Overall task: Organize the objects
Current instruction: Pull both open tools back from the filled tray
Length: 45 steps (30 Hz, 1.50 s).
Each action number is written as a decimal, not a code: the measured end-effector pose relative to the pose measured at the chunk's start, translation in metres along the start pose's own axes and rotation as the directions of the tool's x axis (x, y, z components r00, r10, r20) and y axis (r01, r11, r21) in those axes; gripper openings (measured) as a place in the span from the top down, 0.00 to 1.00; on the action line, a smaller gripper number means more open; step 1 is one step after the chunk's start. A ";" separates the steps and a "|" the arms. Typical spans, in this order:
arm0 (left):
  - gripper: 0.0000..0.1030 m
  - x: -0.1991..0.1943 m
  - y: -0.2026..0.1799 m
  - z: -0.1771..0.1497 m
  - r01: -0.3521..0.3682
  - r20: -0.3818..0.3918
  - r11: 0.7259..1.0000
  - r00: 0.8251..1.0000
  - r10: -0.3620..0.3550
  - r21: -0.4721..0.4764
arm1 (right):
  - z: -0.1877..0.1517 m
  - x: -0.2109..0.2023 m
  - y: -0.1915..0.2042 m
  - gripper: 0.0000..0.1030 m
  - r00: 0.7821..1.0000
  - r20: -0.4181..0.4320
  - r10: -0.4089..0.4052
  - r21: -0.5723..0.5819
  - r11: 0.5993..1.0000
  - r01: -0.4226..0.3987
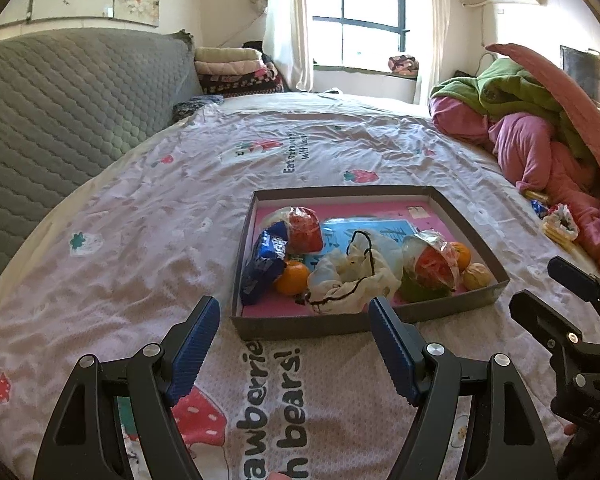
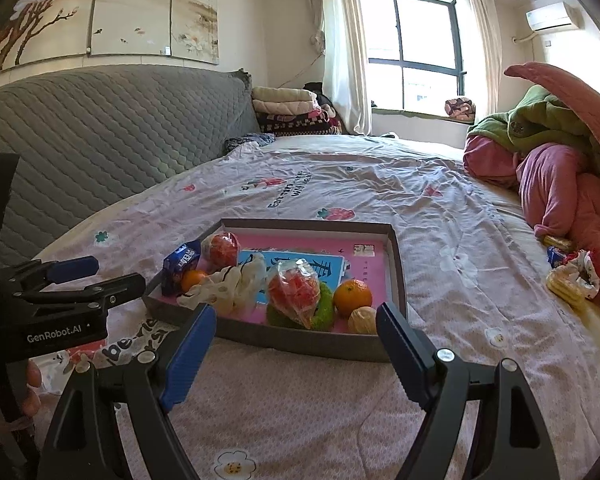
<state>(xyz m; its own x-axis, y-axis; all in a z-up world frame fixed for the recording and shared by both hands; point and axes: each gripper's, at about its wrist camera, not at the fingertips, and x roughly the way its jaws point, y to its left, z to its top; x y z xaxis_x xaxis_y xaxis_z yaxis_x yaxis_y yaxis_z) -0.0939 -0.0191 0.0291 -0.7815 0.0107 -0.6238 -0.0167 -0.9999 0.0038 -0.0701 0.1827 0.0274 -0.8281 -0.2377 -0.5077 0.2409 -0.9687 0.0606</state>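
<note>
Both claws are hovering wide open and empty over the bed (image 2: 440, 208), the left claw (image 1: 294, 344) and right claw (image 2: 296, 342) facing the near wall of the shallow box (image 1: 452, 306). Most of the sorting seems done: the box is holding a blue snack packet (image 1: 265, 264), two oranges (image 2: 353, 297), a walnut (image 2: 362, 320), two red-filled plastic bags (image 2: 294, 292) and a white drawstring pouch (image 1: 352, 280). Loose snacks (image 2: 572, 280) are lying well apart beside the pink bedding (image 2: 560, 196), so the right claw is probably going there next, closing on one wrapper and carrying it back.
</note>
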 end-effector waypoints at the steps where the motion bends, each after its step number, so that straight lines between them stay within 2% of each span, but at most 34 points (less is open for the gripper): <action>1: 0.24 -0.001 0.001 -0.002 0.001 0.001 1.000 1.000 -0.001 -0.002 | -0.001 -0.001 0.001 0.21 1.000 0.001 0.000 0.001 1.000 0.000; 21: 0.25 0.004 0.000 -0.029 0.019 -0.074 1.000 0.997 -0.020 -0.013 | -0.025 -0.002 0.007 0.21 0.999 -0.050 -0.015 0.032 0.999 0.016; 35: 0.25 0.001 0.004 -0.044 0.029 -0.084 0.999 0.996 -0.031 -0.027 | -0.034 -0.002 0.010 0.21 0.998 -0.058 -0.031 0.027 0.999 0.033; 45: 0.25 0.003 -0.001 -0.057 0.028 -0.103 1.000 0.994 -0.028 -0.002 | -0.044 0.002 0.010 0.21 0.996 -0.076 -0.047 0.026 0.998 0.050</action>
<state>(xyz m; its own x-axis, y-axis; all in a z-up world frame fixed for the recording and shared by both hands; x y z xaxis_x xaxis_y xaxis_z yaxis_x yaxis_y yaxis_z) -0.0606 -0.0185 -0.0168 -0.7125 0.0372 -0.7007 -0.0374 -0.9992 -0.0151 -0.0471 0.1759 -0.0110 -0.7979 -0.1853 -0.5735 0.1863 -0.9808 0.0577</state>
